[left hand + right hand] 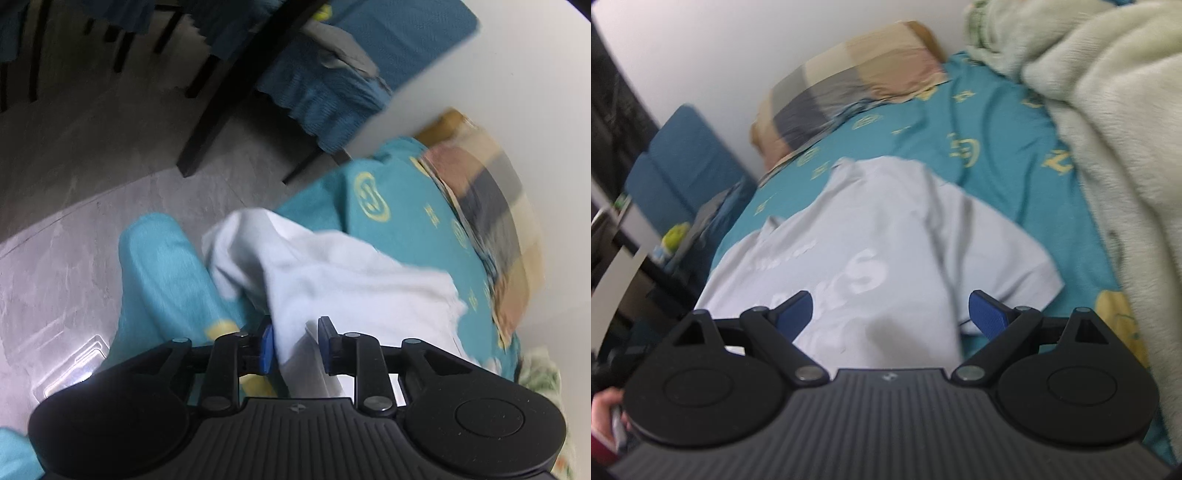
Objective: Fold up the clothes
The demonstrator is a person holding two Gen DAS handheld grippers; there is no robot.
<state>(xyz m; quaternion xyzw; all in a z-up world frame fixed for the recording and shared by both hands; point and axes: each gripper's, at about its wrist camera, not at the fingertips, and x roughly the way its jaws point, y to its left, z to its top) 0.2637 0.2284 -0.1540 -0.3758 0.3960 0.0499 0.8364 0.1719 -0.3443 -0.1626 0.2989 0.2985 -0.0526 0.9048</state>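
White cotton, a T-shirt [871,251], lies mostly flat on the teal bed [1008,177], one edge bunched at the bed's side; folding looks barely begun. Left gripper [293,341] stands narrow, cloth between its pads, whether pinched I cannot tell. Right gripper [890,314] hangs wide over the shirt's hem, holding nothing. A fleece blanket [1108,129] crowds the right; a pillow [857,77] lies beyond.

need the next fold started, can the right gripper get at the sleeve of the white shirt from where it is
Probably yes. The right gripper is open and hangs just above the white shirt, and the sleeve lies flat on the teal sheet close to its right finger. Nothing covers it; the green blanket stays off to the side.
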